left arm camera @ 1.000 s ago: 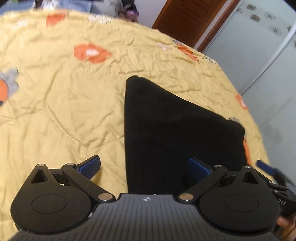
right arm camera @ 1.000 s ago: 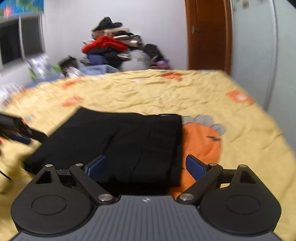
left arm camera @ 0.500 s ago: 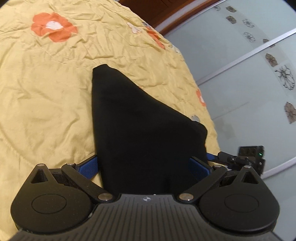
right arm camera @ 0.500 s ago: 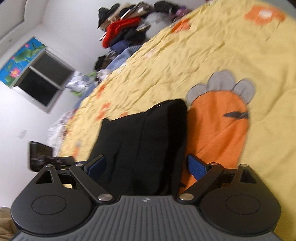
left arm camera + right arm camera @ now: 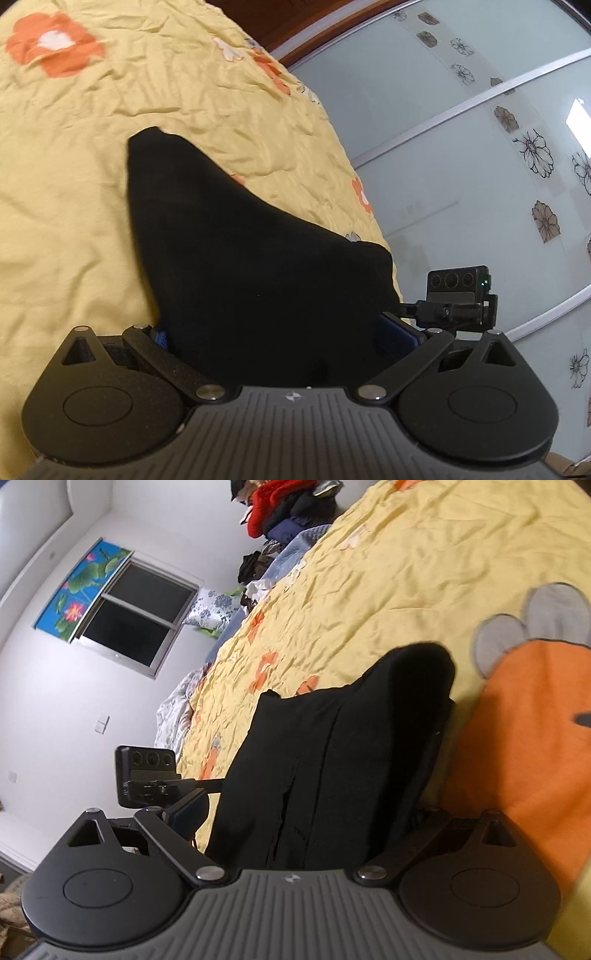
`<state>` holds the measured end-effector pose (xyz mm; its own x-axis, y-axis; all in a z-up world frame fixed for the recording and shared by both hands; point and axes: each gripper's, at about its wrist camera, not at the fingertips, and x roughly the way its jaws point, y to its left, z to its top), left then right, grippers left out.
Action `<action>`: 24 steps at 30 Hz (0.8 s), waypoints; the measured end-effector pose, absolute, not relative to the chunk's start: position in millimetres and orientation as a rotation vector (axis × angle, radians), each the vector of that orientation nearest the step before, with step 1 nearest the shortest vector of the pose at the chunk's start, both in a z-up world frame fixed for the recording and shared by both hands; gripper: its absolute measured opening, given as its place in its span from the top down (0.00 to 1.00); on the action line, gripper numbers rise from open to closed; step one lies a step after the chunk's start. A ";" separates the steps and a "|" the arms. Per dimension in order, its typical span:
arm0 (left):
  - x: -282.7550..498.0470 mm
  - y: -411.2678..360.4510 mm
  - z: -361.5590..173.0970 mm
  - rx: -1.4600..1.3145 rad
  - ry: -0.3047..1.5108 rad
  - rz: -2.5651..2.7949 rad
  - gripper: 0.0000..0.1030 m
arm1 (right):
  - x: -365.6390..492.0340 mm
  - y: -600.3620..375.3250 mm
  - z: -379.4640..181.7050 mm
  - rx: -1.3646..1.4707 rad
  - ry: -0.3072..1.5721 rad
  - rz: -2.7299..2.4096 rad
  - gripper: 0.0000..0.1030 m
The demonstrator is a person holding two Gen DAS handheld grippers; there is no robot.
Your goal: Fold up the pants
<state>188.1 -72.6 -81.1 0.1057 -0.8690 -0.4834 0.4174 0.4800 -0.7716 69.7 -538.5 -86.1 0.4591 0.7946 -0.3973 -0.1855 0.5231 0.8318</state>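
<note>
**Folded black pants between both grippers on the yellow bedspread**

The black pants (image 5: pixel 236 266) lie folded into a compact slab on the yellow bedspread (image 5: pixel 74 206). In the left wrist view their long axis runs away from the camera, narrowing to a far corner that points up and left. In the right wrist view the pants (image 5: pixel 332 760) show a lengthwise seam or fold line down the middle, and the far end is humped up off the bedspread (image 5: pixel 388 590).

The left gripper (image 5: pixel 273 334) stands wide, its blue pads on either side of the near end of the pants; cloth fills the gap, but the pads do not look pressed together. The right gripper (image 5: pixel 306 818) is likewise spread wide around the near end; its right finger is hidden by cloth, so whether it pinches anything cannot be told. Each view shows the other gripper's camera block beside the pants.

An orange carrot-like patch (image 5: pixel 517 738) lies just beside the pants. Beyond the bed are a clothes pile (image 5: pixel 288 506), a window (image 5: pixel 136 616) and a wardrobe with flower-printed sliding doors (image 5: pixel 480 147).
</note>
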 end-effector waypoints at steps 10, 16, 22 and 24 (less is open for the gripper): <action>187.2 -65.4 -85.8 -0.523 1.083 -0.897 0.82 | 44.1 -529.0 -81.3 0.711 0.872 0.489 0.74; 174.0 -51.9 -50.3 -0.420 0.946 -0.878 0.85 | 40.8 -508.7 -48.2 0.705 0.796 0.509 0.76; 194.0 -9.9 -4.8 -0.352 0.809 -0.788 0.85 | 76.8 -466.8 -12.1 0.651 0.719 0.631 0.77; 206.3 4.2 4.5 -0.325 0.793 -0.745 0.85 | 98.0 -455.1 -10.8 0.671 0.704 0.647 0.77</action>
<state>206.3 4.2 4.5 0.4694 -0.7102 -0.5246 0.4792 0.7040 -0.5242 98.0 -455.1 -10.8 0.5929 0.7197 -0.3612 -0.2989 0.6132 0.7312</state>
